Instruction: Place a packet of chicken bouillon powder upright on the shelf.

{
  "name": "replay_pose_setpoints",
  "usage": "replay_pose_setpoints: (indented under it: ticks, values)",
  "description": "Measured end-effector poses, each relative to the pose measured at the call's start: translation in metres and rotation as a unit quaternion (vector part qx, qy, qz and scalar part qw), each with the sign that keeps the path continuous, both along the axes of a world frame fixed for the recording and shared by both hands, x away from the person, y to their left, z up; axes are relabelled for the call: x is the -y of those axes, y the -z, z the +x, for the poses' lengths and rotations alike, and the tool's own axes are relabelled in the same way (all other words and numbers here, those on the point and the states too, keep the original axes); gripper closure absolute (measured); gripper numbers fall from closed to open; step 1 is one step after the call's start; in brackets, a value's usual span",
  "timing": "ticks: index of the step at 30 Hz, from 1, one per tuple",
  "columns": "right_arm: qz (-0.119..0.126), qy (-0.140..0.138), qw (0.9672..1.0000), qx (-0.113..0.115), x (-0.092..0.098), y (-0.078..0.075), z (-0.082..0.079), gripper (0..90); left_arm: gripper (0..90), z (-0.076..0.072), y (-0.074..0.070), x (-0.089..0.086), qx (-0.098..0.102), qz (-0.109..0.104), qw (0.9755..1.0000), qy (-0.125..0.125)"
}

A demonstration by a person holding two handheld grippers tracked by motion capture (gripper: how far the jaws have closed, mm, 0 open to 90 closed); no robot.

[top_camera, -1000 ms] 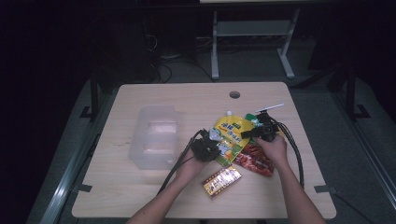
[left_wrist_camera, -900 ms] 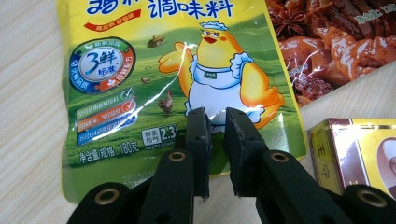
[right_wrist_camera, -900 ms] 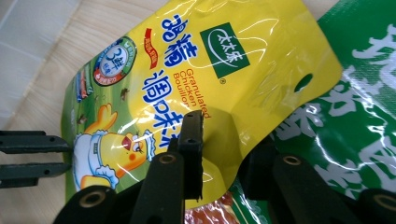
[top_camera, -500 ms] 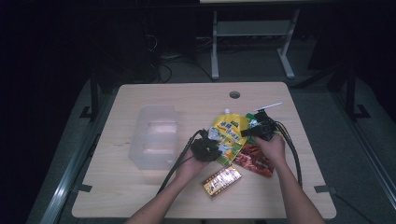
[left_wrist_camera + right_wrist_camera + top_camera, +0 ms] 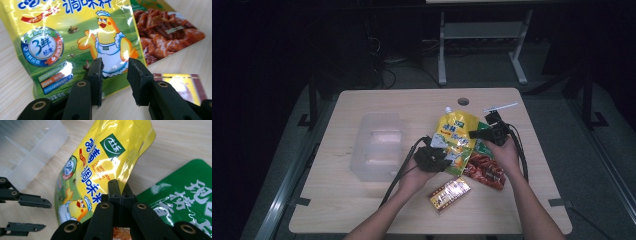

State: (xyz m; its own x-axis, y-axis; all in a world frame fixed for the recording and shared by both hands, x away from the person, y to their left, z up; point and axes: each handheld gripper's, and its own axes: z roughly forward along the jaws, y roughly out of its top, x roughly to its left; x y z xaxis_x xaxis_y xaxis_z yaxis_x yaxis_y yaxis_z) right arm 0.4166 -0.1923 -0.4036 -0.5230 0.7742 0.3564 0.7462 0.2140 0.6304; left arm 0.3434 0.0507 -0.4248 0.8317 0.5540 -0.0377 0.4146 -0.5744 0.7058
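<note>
Yellow pouch point(image 5: 456, 137) lifted by right tongs point(image 5: 478, 133) clamped on it, left tongs point(image 5: 438, 151) just parted beside it; bin point(image 5: 377, 145) unfilled.

In the left gripper view, the left gripper point(image 5: 114, 81) has its 2 black jaws parted, having just been opening, with nothing pinched between them. Through the gap shows the lower part of a yellow seasoning pouch point(image 5: 75, 42) lying on the pale wooden table point(image 5: 15, 82); it carries a cartoon chicken in an apron and a round blue badge bearing a 3. A red snack packet point(image 5: 165, 32) lies at the pouch's right edge. A small maroon-and-yellow box point(image 5: 182, 83) sits just behind the right jaw.
</note>
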Motion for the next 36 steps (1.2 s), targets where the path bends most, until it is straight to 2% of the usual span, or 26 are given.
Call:
replay_pose_setpoints:
  ticks: [9, 21, 24, 29, 32, 34, 36]
  values:
    - [-0.009, -0.033, 0.9980, 0.053, -0.014, -0.034, -0.012, 89.9, 56.5, -0.015, -0.014, -0.007, 0.013, -0.023, 0.9996, 0.013]
    - [-0.012, -0.059, 0.9944, 0.087, -0.027, -0.059, -0.024, 90.0, 52.1, -0.036, -0.022, -0.020, 0.030, -0.043, 0.9983, 0.024]
    - [-0.015, -0.066, 0.9929, 0.098, -0.030, -0.064, -0.026, 90.0, 48.9, -0.040, -0.021, -0.024, 0.026, -0.050, 0.9982, 0.020]
    - [-0.024, -0.077, 0.9901, 0.116, -0.035, -0.072, -0.029, 90.0, 44.6, -0.050, -0.020, -0.030, 0.027, -0.048, 0.9981, 0.027]
    - [-0.027, -0.078, 0.9900, 0.114, -0.039, -0.076, -0.030, 90.0, 42.9, -0.056, -0.020, -0.033, 0.026, -0.052, 0.9980, 0.025]
    - [-0.035, -0.082, 0.9888, 0.120, -0.041, -0.079, -0.031, 90.0, 41.7, -0.059, -0.020, -0.035, 0.030, -0.047, 0.9980, 0.031]
    - [-0.035, -0.083, 0.9883, 0.123, -0.043, -0.082, -0.031, 90.0, 40.7, -0.063, -0.019, -0.036, 0.029, -0.051, 0.9978, 0.030]
